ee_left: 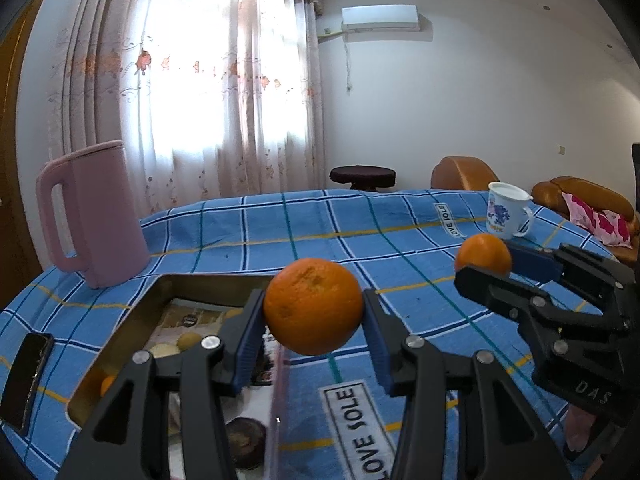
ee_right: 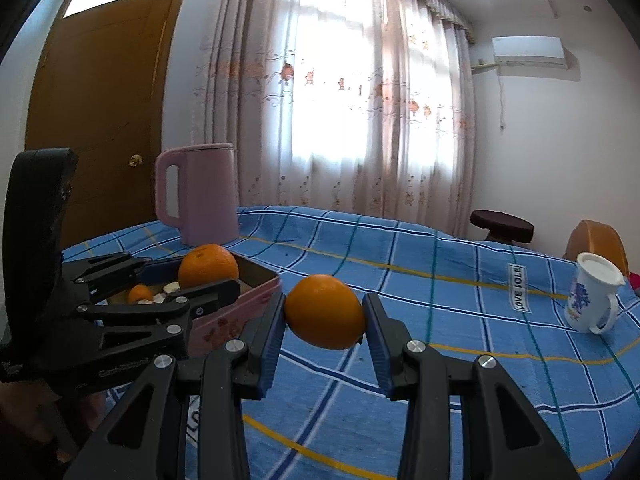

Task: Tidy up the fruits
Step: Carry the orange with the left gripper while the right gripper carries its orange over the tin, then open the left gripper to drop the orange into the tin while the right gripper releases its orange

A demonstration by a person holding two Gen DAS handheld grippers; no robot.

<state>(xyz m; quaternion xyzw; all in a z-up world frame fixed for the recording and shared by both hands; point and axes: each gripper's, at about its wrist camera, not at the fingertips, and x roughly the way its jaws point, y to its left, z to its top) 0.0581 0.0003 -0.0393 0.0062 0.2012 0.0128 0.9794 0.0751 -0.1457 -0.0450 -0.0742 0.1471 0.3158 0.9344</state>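
oranges (ee_left: 313, 306) (ee_right: 325, 311) gripped; tin (ee_right: 256, 280) left (kettle (ee_left: 94, 216) behind).

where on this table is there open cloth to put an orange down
Bare cloth stretches between the pink kettle and the white mug, ahead of the right gripper. It is crowded around the pink tin, where the left gripper holds its orange.

Kettle (ee_right: 198, 194) stands behind the tin (ee_right: 256, 280) on the desk (ee_right: 440, 320); mug (ee_right: 592, 300) sits far right, phone (ee_left: 26, 380) left of tin.
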